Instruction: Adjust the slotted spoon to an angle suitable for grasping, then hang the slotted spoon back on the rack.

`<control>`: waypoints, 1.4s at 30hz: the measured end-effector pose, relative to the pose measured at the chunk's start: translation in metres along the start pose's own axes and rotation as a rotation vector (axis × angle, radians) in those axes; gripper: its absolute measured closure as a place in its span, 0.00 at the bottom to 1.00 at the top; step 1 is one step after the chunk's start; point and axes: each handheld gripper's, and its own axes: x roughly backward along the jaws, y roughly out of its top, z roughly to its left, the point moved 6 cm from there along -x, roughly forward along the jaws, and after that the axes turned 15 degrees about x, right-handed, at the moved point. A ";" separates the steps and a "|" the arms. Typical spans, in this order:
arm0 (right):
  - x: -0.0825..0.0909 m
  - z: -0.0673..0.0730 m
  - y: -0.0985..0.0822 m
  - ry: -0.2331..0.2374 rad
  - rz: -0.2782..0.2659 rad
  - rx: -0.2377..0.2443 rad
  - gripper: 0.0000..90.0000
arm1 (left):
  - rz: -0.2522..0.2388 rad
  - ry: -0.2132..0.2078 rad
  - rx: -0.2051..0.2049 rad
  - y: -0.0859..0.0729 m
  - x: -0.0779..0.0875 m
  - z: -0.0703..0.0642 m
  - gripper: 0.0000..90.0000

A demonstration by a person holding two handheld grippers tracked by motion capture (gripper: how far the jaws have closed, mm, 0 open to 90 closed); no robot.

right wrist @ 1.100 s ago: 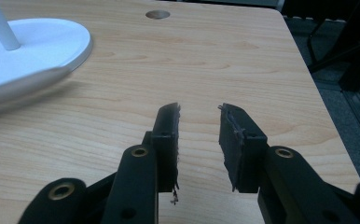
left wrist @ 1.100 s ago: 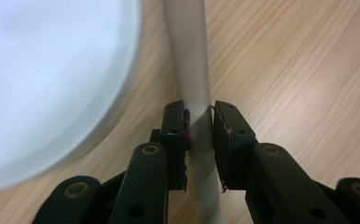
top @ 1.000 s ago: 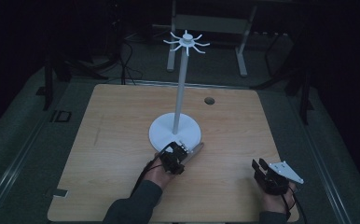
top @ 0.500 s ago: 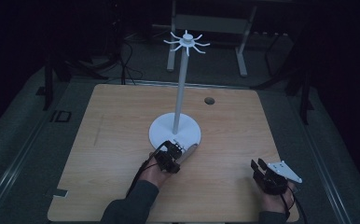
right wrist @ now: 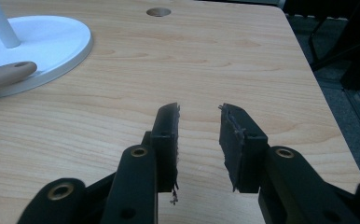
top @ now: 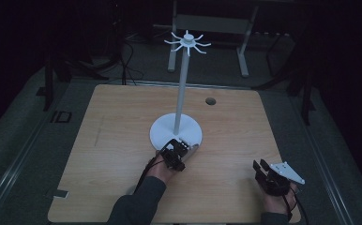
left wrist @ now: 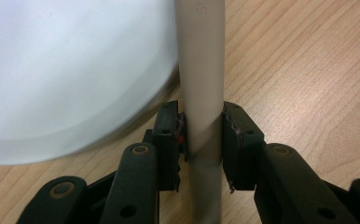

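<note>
Left gripper view, left gripper (left wrist: 201, 142) clamping beige rod (left wrist: 200, 93) beside stand base (left wrist: 71, 70)

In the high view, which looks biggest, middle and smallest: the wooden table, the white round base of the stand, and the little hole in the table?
Largest to smallest in the high view:
1. The wooden table
2. The white round base of the stand
3. The little hole in the table

The hole lies farther from the camera, but it looks far too small for that to change the order.

wooden table (top: 113, 140) under white stand (top: 176, 130)
</note>
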 end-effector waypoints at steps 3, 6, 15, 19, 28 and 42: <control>0.000 0.000 0.000 0.000 0.001 0.002 0.75 | 0.000 -0.007 0.005 0.000 0.000 0.000 0.79; 0.000 0.000 0.000 -0.001 0.000 0.001 0.75 | -0.003 0.006 -0.001 0.000 0.000 0.000 0.81; -0.002 -0.001 -0.001 -0.001 0.004 0.000 0.74 | -0.048 0.005 0.027 0.000 0.007 0.002 0.81; -0.003 0.001 0.000 0.003 0.006 0.003 0.74 | -0.088 0.001 0.042 -0.002 0.014 0.003 0.81; -0.004 0.002 0.000 0.006 0.008 0.008 0.73 | -0.153 -0.020 0.080 -0.001 0.029 0.006 0.81; -0.005 0.003 0.000 0.008 0.007 0.013 0.73 | -0.347 -0.016 0.150 0.005 0.063 0.007 0.81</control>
